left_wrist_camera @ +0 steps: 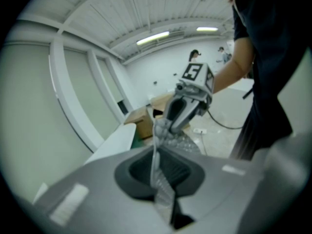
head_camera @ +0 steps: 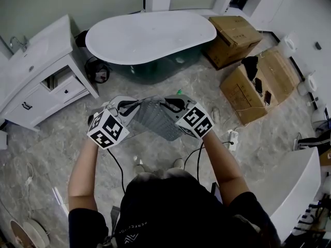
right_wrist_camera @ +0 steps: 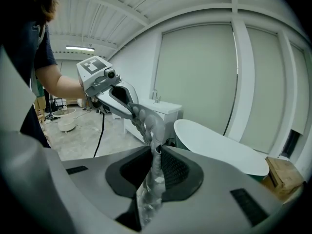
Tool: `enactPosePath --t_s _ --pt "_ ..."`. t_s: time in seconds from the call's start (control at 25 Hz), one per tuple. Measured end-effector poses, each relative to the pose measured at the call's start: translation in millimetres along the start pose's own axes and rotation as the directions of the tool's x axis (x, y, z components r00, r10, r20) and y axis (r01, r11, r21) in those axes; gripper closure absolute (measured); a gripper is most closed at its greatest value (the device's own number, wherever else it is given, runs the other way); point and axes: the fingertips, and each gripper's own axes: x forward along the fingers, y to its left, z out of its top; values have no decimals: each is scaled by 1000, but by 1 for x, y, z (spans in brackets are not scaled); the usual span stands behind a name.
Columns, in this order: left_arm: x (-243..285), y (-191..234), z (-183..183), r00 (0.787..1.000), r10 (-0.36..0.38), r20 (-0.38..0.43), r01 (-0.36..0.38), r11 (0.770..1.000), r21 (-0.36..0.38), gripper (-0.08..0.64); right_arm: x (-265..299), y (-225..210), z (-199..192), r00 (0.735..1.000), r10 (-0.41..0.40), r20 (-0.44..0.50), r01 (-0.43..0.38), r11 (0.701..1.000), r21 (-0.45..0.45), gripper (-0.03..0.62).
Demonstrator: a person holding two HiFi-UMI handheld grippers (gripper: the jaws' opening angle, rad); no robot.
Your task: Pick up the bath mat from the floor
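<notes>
The bath mat (head_camera: pixel 154 115), grey and ribbed with bumps, hangs stretched between my two grippers above the marble floor, in front of the person's chest. My left gripper (head_camera: pixel 125 107) is shut on the mat's left edge, and my right gripper (head_camera: pixel 174 105) is shut on its right edge. In the left gripper view the mat (left_wrist_camera: pixel 181 141) runs from my left gripper (left_wrist_camera: pixel 157 154) across to the right gripper (left_wrist_camera: pixel 181 112). In the right gripper view a thin fold of mat (right_wrist_camera: pixel 148 123) is pinched in my right gripper (right_wrist_camera: pixel 156 154), with the left gripper (right_wrist_camera: pixel 118 99) at the far end.
A white bathtub (head_camera: pixel 150 37) lies ahead, a white vanity cabinet (head_camera: pixel 39 74) stands at the left. Open cardboard boxes (head_camera: pixel 235 37) (head_camera: pixel 261 84) sit at the right. Cables and a power strip (head_camera: pixel 232 137) lie on the floor. A white counter (head_camera: pixel 297 190) is at the lower right.
</notes>
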Motion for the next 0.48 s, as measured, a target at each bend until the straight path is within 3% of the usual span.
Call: enactPosePath --t_s 0.48 --pt "2 6 11 1000 11 4 -11 1000 13 540 -6 -8 4 999 -34 12 33 999 15 536"
